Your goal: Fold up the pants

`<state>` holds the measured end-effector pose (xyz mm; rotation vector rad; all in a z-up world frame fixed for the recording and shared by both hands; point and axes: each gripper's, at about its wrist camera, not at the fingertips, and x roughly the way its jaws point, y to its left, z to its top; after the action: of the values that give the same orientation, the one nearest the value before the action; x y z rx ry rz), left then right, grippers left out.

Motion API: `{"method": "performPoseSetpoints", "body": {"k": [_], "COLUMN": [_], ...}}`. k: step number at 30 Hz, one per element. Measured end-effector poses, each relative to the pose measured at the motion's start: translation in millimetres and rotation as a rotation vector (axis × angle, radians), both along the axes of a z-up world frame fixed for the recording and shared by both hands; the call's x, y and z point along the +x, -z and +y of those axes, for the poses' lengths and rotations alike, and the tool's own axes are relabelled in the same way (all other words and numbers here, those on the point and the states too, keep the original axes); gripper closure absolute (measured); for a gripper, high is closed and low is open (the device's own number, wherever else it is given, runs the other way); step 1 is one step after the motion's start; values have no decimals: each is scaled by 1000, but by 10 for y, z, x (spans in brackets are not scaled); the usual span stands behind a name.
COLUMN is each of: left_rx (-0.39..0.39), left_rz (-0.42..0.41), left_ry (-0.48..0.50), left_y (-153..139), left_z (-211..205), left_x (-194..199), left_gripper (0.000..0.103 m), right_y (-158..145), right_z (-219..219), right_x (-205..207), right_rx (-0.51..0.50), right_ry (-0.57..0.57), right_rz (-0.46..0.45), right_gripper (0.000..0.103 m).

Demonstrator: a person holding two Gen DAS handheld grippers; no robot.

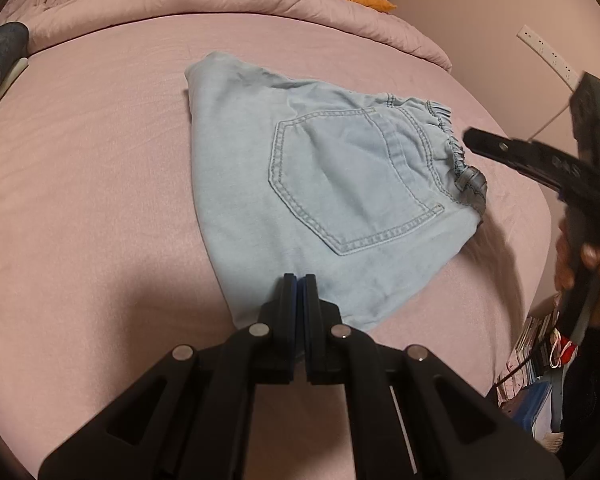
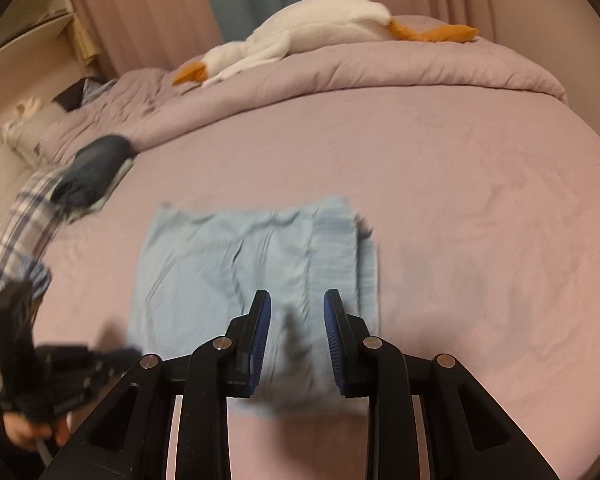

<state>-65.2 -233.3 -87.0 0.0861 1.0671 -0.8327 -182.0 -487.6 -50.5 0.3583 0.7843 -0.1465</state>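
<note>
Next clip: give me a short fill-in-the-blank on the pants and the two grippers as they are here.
1. The folded pants lie on a ____ bedsheet.
2. The left gripper has its fingers ____.
3. The right gripper has its fingers ____, nothing gripped.
4. A back ____ faces up on the pants.

Missing: pink; shut; open; pocket

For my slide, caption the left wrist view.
Closed left gripper hovers at the edge of folded light-blue pants on a pink bed; right gripper alongside.

Both wrist views angled down, close over the bed, sharing the pants, from different sides
</note>
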Motion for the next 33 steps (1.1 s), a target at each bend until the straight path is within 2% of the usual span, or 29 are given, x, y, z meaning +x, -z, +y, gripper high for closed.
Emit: {"method": "performPoseSetpoints", "body": {"k": [4, 6, 7, 8, 12, 15, 18, 22, 25, 28, 29, 30, 31, 32, 33], "left_rx": [8, 10, 10, 10, 15, 15, 16, 18, 15, -21, -43, -66, -99, -115, -129], "left_rz": [-5, -5, -4, -6, -9, -10, -12, -19, -25, 17, 43, 60, 74, 71, 61], "left_ry": [3, 2, 1, 1, 0, -3, -6, -10, -7, -25, -40, -52, -70, -92, -120], "left_y": [-5, -6, -7, -9, -12, -8, -7, -4, -4, -9, -17, -27, -49, -71, -93], "left_z": [-8, -10, -13, -15, -17, -23, -31, -33, -28, 58, 113, 167, 252, 318, 393], "left_x": [0, 3, 5, 0, -3, -5, -16, -43, -48, -2, 26, 39, 59, 61, 63], "left_gripper": [100, 100, 100, 100, 100, 100, 100, 100, 100, 97, 88, 67, 54, 33, 29], "right_y": [93, 220, 271, 318, 276, 116, -13, 88, 343, 398, 388, 389, 381, 370, 359], "right_z": [-85, -124, -139, -143, -148, -52, 96, 269, 301, 162, 120, 84, 35, 3, -63], "right_x": [120, 200, 218, 228, 114, -64, -214, -266, -238, -298, -313, -321, -349, -374, -419], "right_rx": [7, 19, 24, 28, 46, 20, -1, -62, -111, -14, 6, 22, 58, 79, 128], "right_ry": [40, 47, 48, 47, 57, 62, 21, -19, -3, 27, 41, 47, 47, 48, 56], "right_rz": [13, 59, 87, 103, 67, 10, -36, 12, 102, 68, 70, 72, 61, 52, 33], "right_gripper": [76, 69, 61, 59, 59, 59, 59, 59, 59, 58, 58, 58, 57, 56, 55]}}
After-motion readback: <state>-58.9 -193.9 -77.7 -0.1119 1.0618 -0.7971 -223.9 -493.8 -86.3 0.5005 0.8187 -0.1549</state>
